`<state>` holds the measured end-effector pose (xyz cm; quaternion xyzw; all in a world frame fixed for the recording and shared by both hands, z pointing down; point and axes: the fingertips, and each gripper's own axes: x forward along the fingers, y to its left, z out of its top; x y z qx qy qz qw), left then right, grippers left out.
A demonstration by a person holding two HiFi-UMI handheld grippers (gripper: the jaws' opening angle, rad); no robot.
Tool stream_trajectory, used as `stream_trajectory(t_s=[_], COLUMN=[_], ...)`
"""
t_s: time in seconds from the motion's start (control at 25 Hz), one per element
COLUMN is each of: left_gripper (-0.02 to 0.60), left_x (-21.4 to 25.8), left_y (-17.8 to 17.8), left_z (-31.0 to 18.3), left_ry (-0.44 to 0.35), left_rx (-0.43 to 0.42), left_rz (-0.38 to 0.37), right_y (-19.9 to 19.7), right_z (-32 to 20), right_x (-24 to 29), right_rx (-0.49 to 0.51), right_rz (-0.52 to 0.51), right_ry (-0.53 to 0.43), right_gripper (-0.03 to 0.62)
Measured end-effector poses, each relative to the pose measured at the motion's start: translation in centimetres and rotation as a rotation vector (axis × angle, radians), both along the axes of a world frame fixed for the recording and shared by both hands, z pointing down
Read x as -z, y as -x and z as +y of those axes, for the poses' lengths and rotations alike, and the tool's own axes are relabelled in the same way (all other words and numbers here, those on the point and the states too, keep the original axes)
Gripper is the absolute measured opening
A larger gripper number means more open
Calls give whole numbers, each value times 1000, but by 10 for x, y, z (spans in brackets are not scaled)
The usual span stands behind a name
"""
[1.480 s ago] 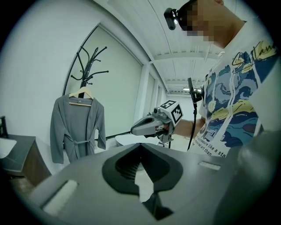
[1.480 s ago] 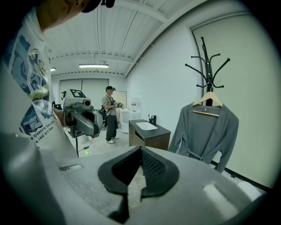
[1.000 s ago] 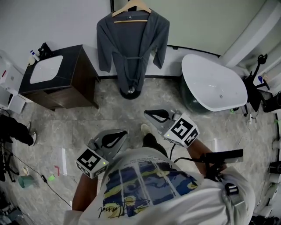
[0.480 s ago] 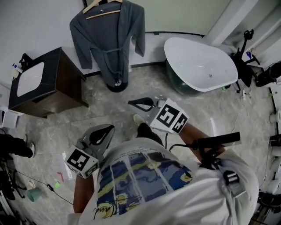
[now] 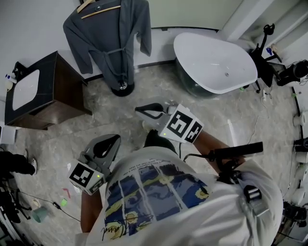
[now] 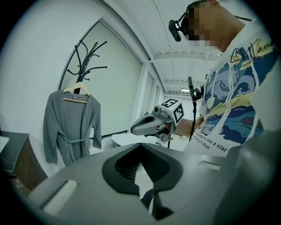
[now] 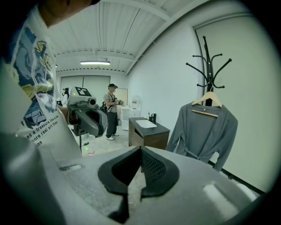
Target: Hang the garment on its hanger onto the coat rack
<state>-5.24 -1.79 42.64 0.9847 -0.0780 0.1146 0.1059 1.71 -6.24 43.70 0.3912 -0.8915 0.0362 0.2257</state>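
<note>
A grey robe (image 5: 109,45) hangs on a wooden hanger (image 5: 98,7) on the black coat rack (image 6: 84,55), whose round base (image 5: 120,88) stands on the floor by the wall. The robe (image 6: 70,127) also shows in the left gripper view, and the robe (image 7: 205,131) and its hanger (image 7: 210,102) in the right gripper view. My left gripper (image 5: 114,140) and right gripper (image 5: 139,109) are held in front of the person's body, well short of the rack. Both are shut with nothing between the jaws.
A dark vanity cabinet with a white basin (image 5: 33,91) stands left of the rack, and a white bathtub (image 5: 216,60) to its right. A person (image 7: 111,110) stands in the background. Cables and small items lie on the marble floor (image 5: 53,202).
The head view has swung, so the robe, vanity and tub sit further left in the frame. Both grippers stay shut and empty, hardly moved.
</note>
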Motion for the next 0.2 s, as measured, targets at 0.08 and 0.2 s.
stream_trajectory(t_s=[0.08,0.2], left_gripper=[2,2], left_x=[-2,-11], left_y=[-5,-19], left_z=[4,15], left_ry=[4,35], left_rx=[-17,-57], left_rz=[7,20], right_y=[-4,-18], right_z=[5,18], right_x=[-3,-13], right_rx=[-11,-48], right_rz=[-1,-3], right_ry=[11,43], right_gripper=[2,2])
